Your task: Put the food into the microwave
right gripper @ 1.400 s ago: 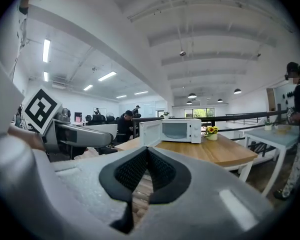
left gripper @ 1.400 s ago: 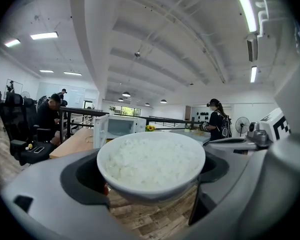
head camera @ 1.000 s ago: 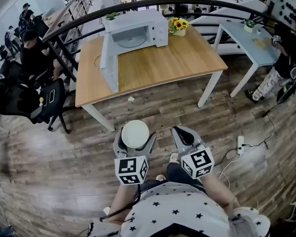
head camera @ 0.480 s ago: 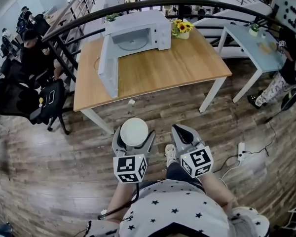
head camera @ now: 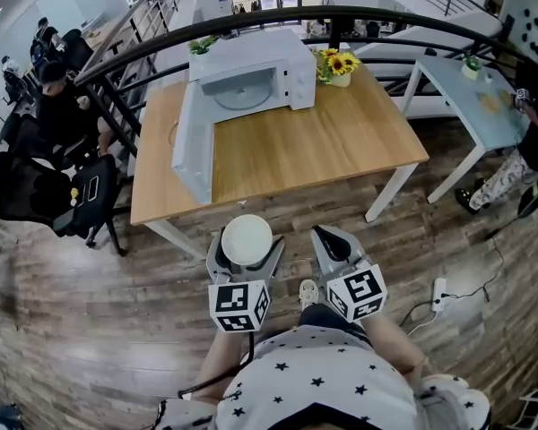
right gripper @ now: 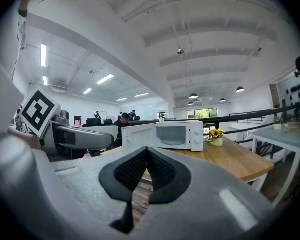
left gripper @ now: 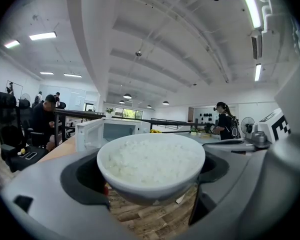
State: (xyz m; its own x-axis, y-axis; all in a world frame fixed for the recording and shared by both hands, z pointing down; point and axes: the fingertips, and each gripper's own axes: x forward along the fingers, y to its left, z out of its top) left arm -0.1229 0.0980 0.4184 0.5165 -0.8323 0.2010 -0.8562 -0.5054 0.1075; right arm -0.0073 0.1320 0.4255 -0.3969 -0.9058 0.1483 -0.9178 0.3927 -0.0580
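Nearer now than a second ago, the bench (head camera: 323, 150) fills more of your head view, while both grippers sit in the same spot below it. At far left a seated person (head camera: 58, 97) and a black chair (head camera: 36, 186) stand off the bench's left edge. Your left gripper (head camera: 245, 256) has its jaws clamped on the bowl of rice (head camera: 247, 239), one jaw on each side of the white bowl, which stays upright and full. You hold it over the wooden floor (head camera: 90, 330), just short of the bench's near edge. Ahead of it the microwave (head camera: 251, 70) stands at the bench's far edge, left of centre, with its door (head camera: 193, 146) swung wide open towards the near left corner and the cavity bare apart from the turntable (head camera: 242, 86). Your right gripper (right gripper: 146, 169) holds nothing, its jaws pressed together, and it hangs just beside the left one. A pot of sunflowers (head camera: 338, 65) sits just right of the microwave, near the far right corner. Beyond the right edge stands a pale table (head camera: 471, 97), with a person (head camera: 529, 124) past it.
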